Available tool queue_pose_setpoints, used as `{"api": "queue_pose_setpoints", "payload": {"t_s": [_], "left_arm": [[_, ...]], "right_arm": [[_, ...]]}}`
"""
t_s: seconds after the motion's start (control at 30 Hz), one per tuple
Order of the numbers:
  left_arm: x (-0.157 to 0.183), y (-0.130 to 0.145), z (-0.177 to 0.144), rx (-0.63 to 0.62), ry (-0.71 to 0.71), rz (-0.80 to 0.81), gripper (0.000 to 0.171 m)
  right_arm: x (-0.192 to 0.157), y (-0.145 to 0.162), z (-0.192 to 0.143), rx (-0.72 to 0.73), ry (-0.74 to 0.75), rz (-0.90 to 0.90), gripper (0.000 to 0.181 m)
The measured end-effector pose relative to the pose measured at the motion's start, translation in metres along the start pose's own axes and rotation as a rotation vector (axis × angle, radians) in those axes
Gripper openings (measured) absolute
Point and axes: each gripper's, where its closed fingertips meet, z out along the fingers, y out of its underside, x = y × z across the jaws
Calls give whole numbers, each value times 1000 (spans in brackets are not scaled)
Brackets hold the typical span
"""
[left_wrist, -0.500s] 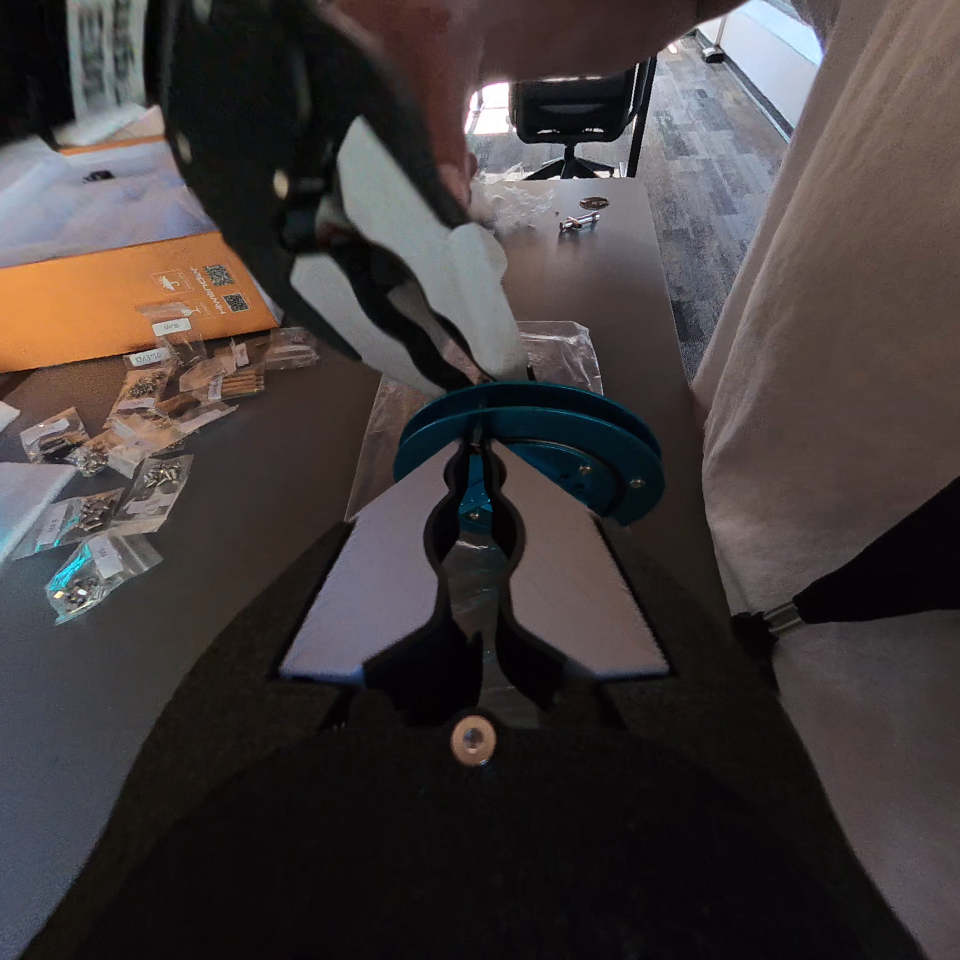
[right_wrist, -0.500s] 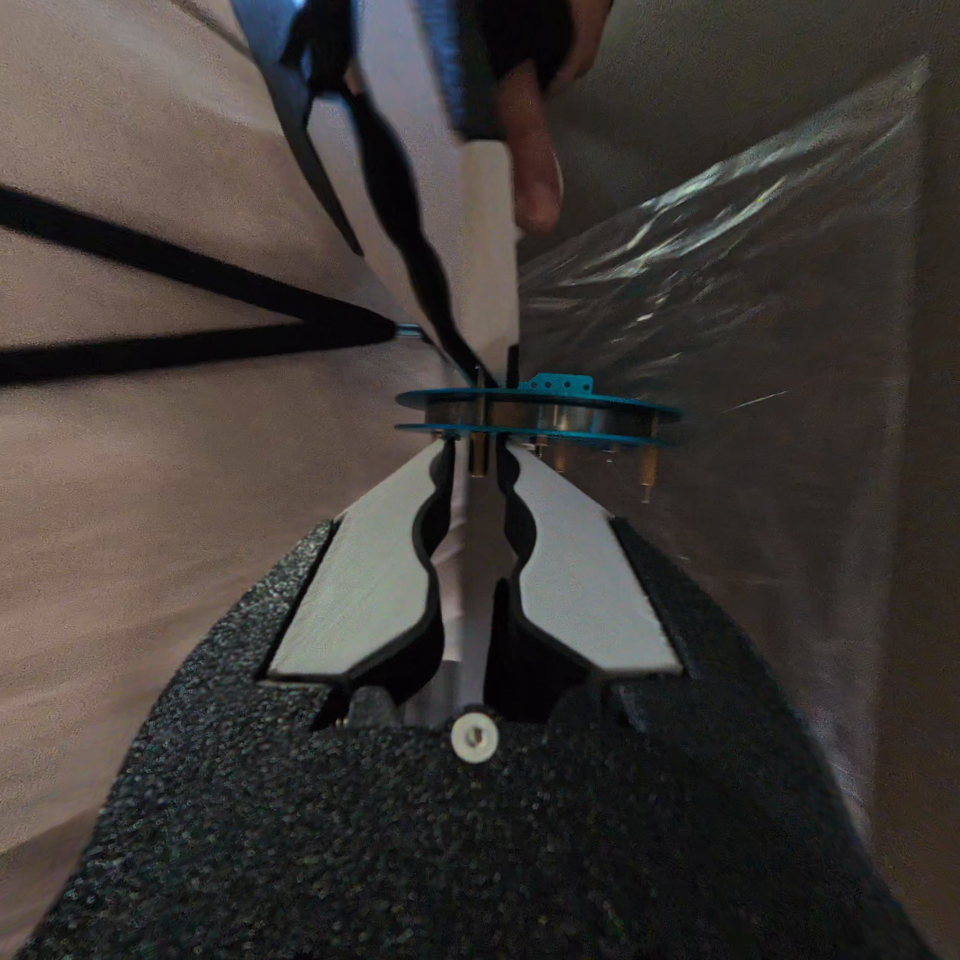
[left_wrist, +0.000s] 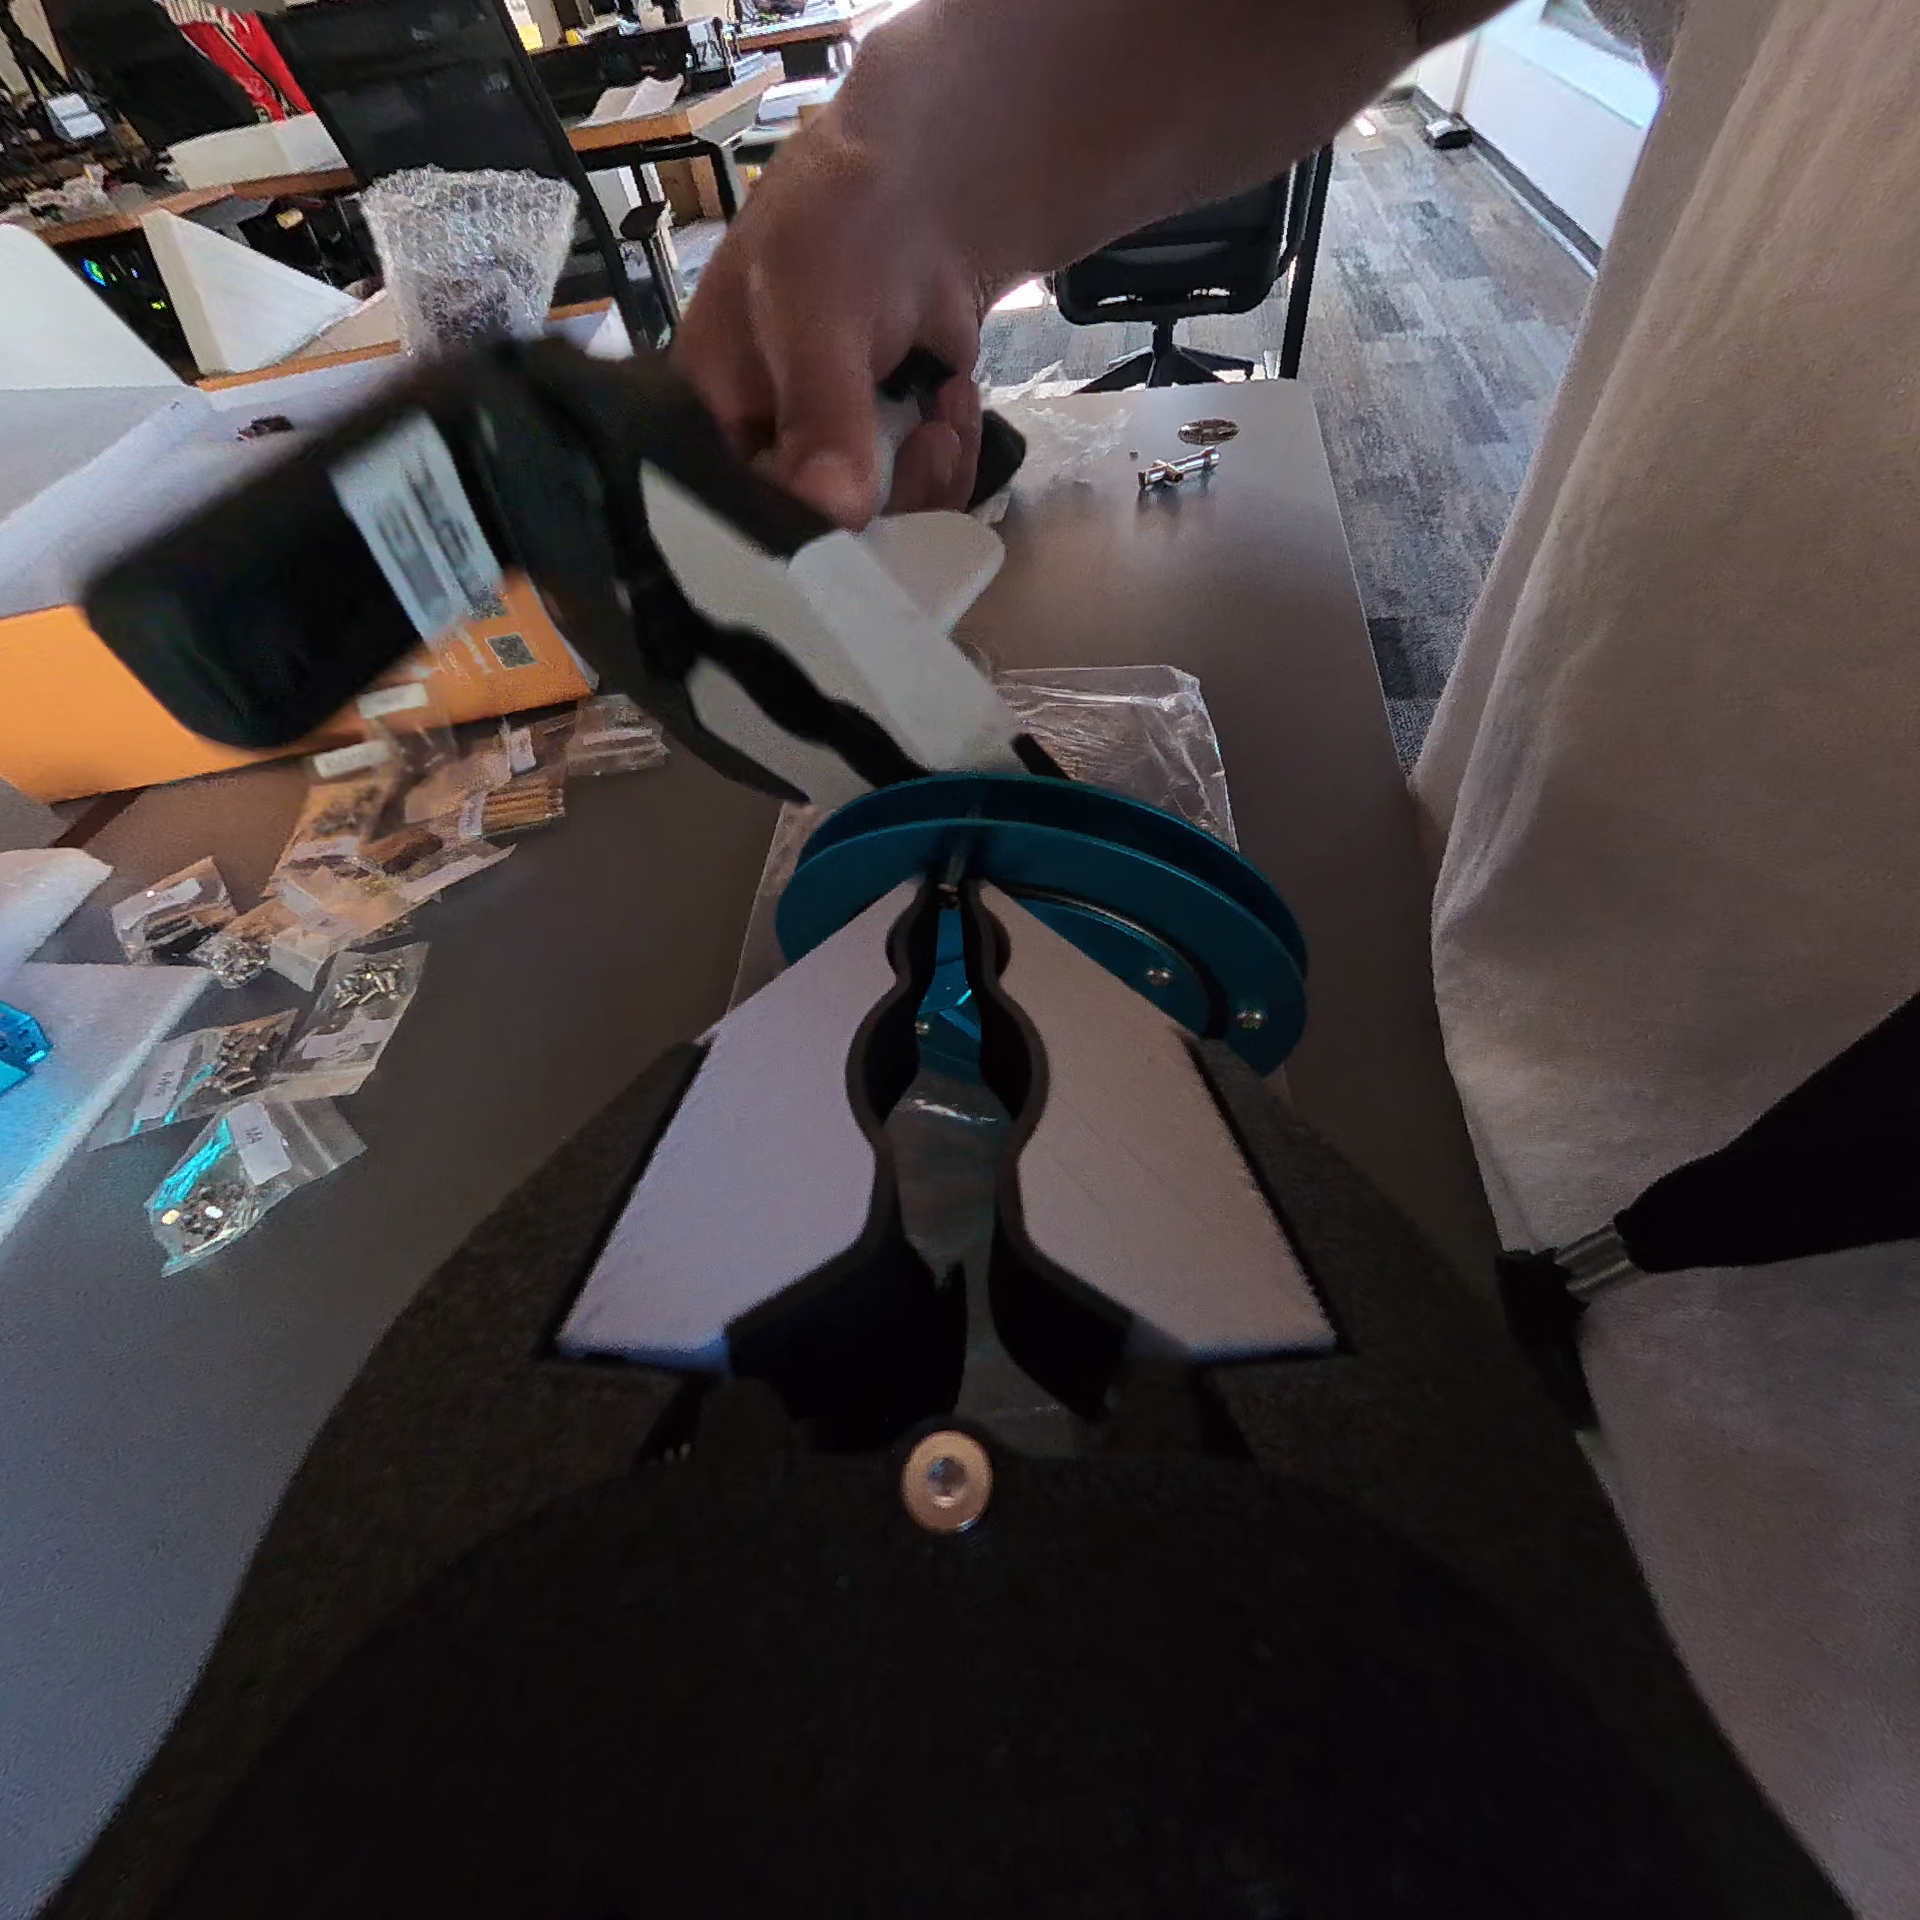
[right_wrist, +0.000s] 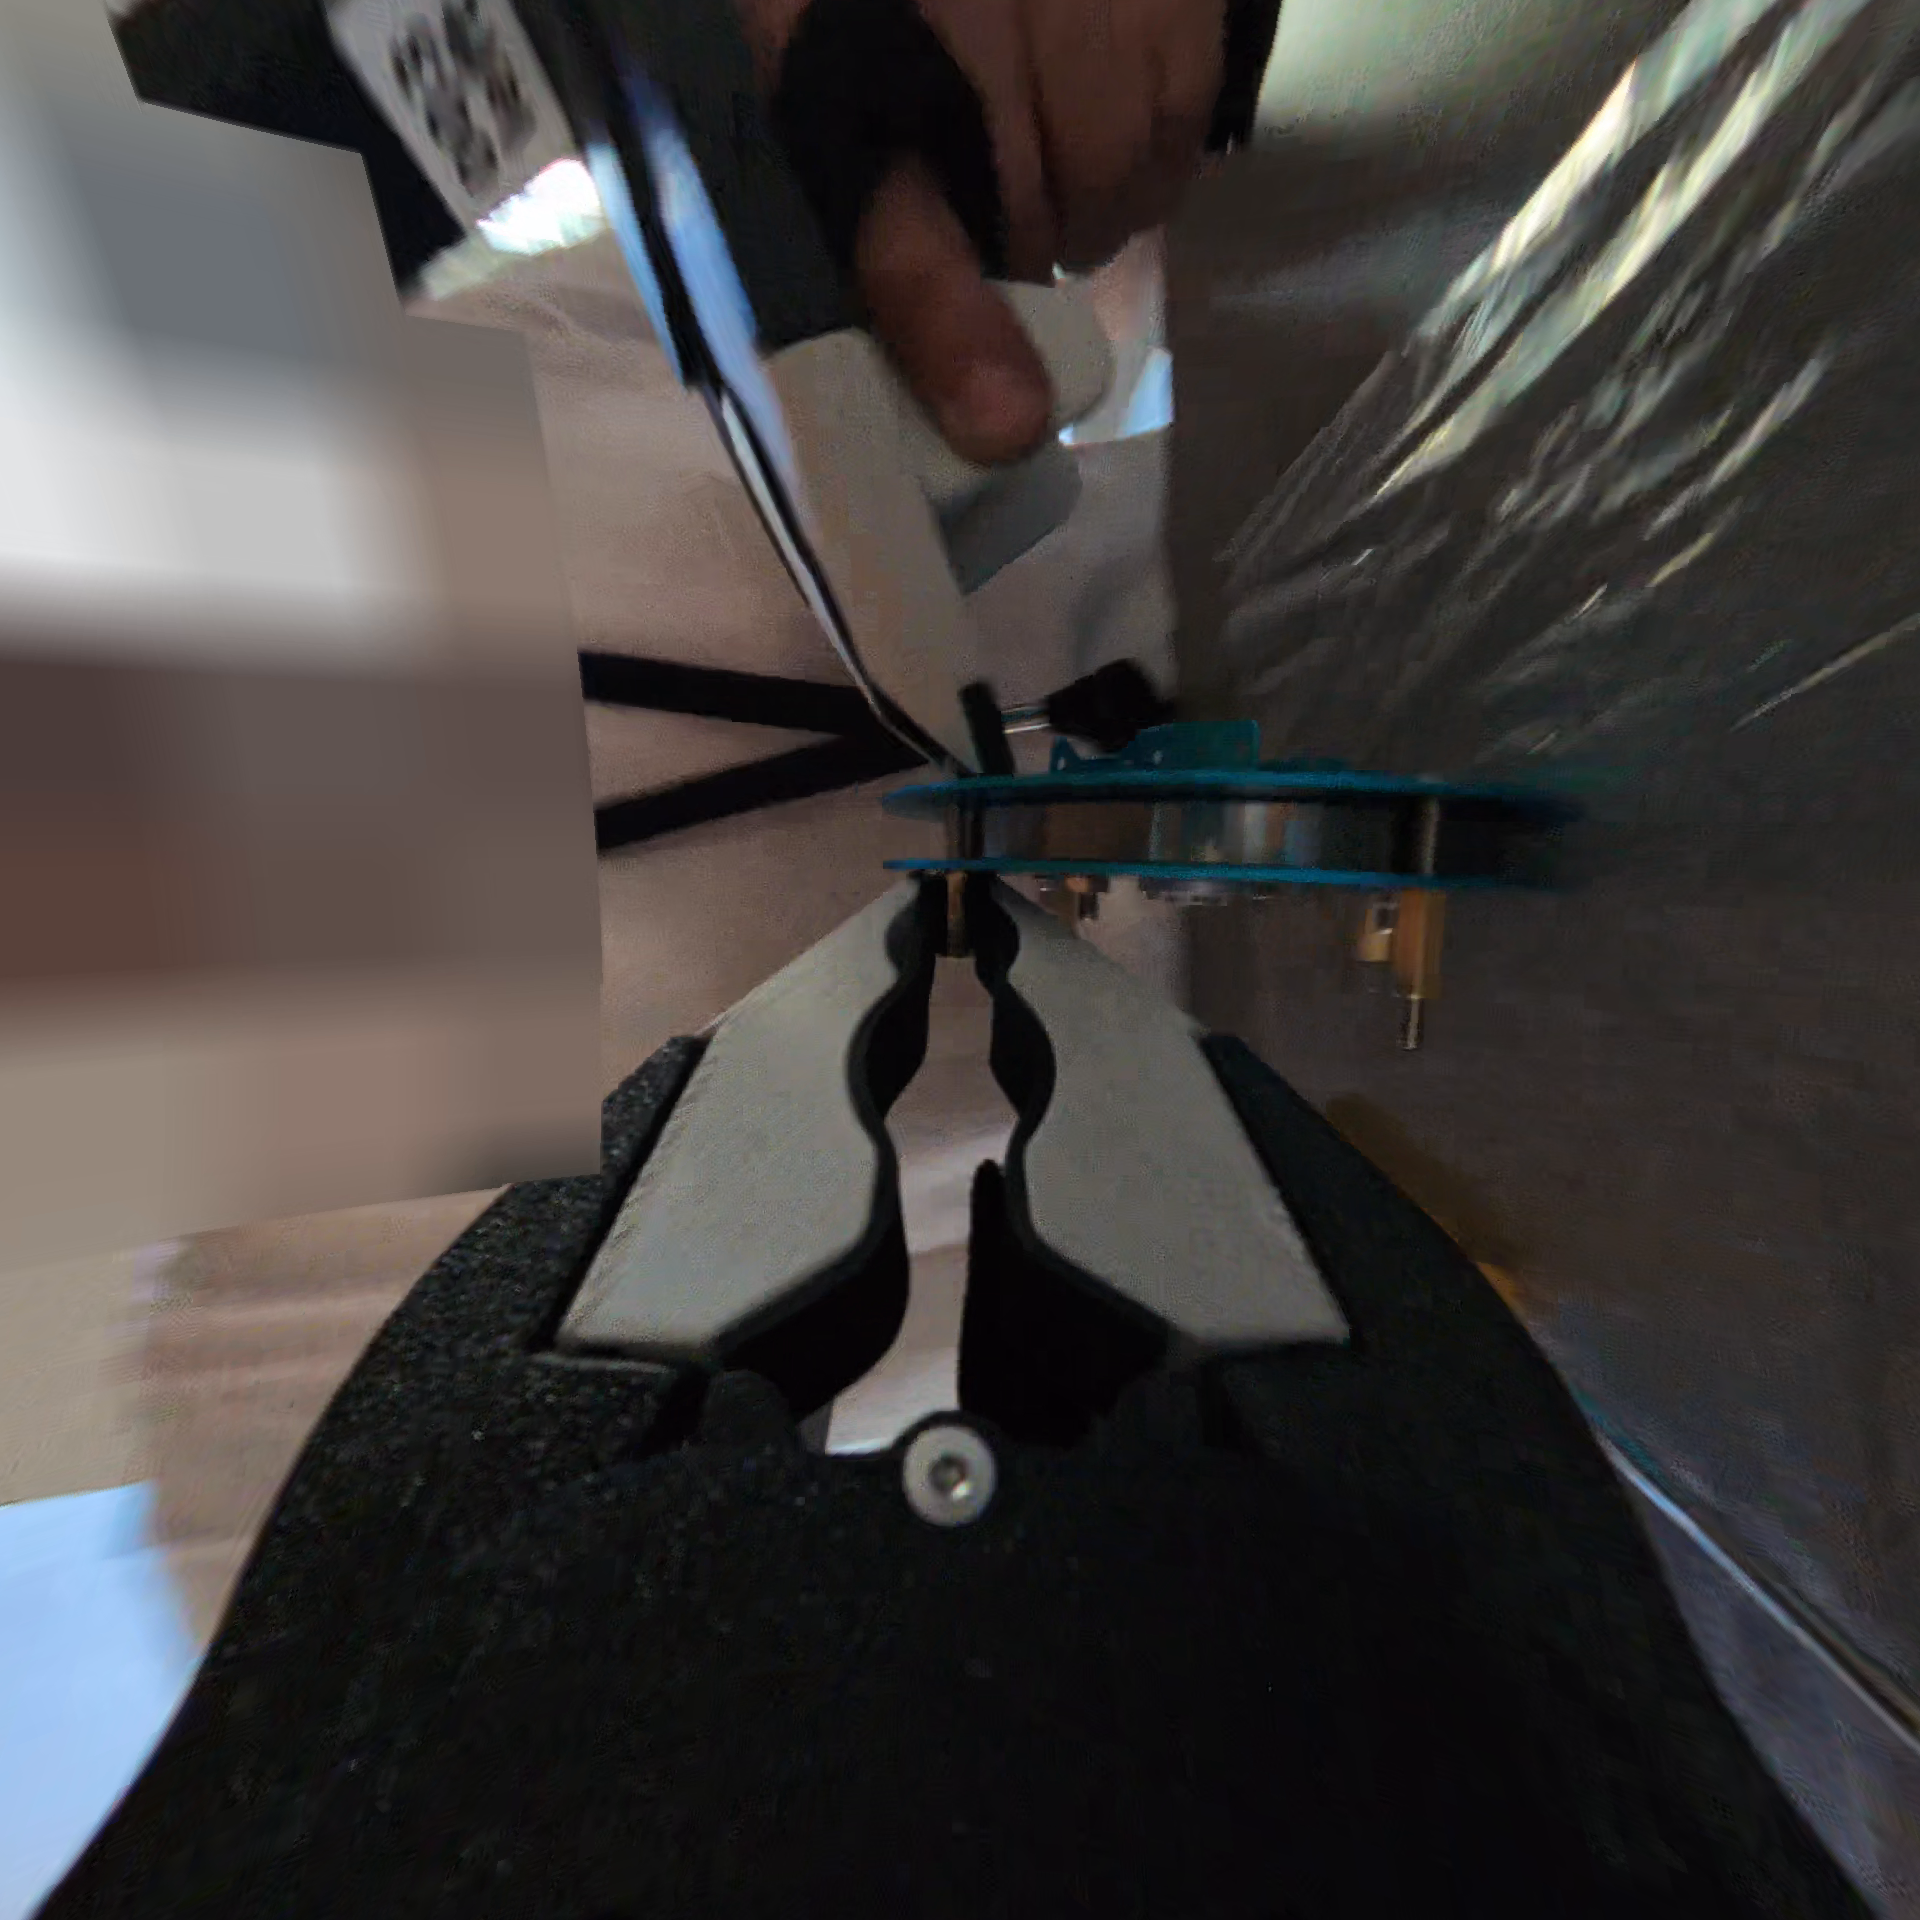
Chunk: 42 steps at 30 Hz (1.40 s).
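opposed close wrist views, sharing blue disc assembly (left_wrist: 1039, 894)

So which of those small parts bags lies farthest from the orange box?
The bag lowest in the left wrist view, with a blue-green glint; the others lie beyond it, nearer the orange box.

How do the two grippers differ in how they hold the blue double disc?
The left gripper pinches a dark post at the rim of the blue double disc; the right gripper pinches a brass spacer on one plate's face. Seen from the left wrist, the right gripper slants down from the left, opposite the left gripper. Both are shut.
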Motion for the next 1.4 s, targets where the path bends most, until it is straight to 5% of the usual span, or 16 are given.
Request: {"api": "queue_pose_setpoints", "payload": {"t_s": [0.13,0.3,0.37,0.5,0.57,0.63,0.77,0.87,0.97,1.1,1.17,1.4], "left_arm": [[-4,0,-3,3,-12,-31,3],[-3,0,-4,6,-5,-42,3],[-1,0,-4,9,-12,-20,3],[-2,1,-4,-3,-32,11,2],[-6,3,-6,-8,-47,17,3],[1,1,-5,-1,-18,34,3],[-7,3,-8,0,-44,6,3],[-3,2,-7,1,-32,20,3],[-1,1,-5,6,-30,24,2],[-4,2,-3,3,-69,44,2],[-7,3,-4,-6,-74,49,3],[8,-3,-5,62,147,-170,4]], "right_arm": [[13,-8,-13,-34,584,-433,10],[19,-8,-10,-142,838,-644,5],[18,-6,-8,-130,743,-537,3],[1,-5,3,13,5,67,3],[-3,-9,3,68,-170,184,4],[-2,-1,8,14,-52,74,4],[11,-10,-4,5,542,-347,11],[17,-8,-5,-95,770,-509,5],[15,-4,-2,-112,648,-379,3],[-4,-6,3,58,-170,229,3],[-7,-9,2,92,-341,302,3],[9,3,1,-80,459,-278,4]]}}
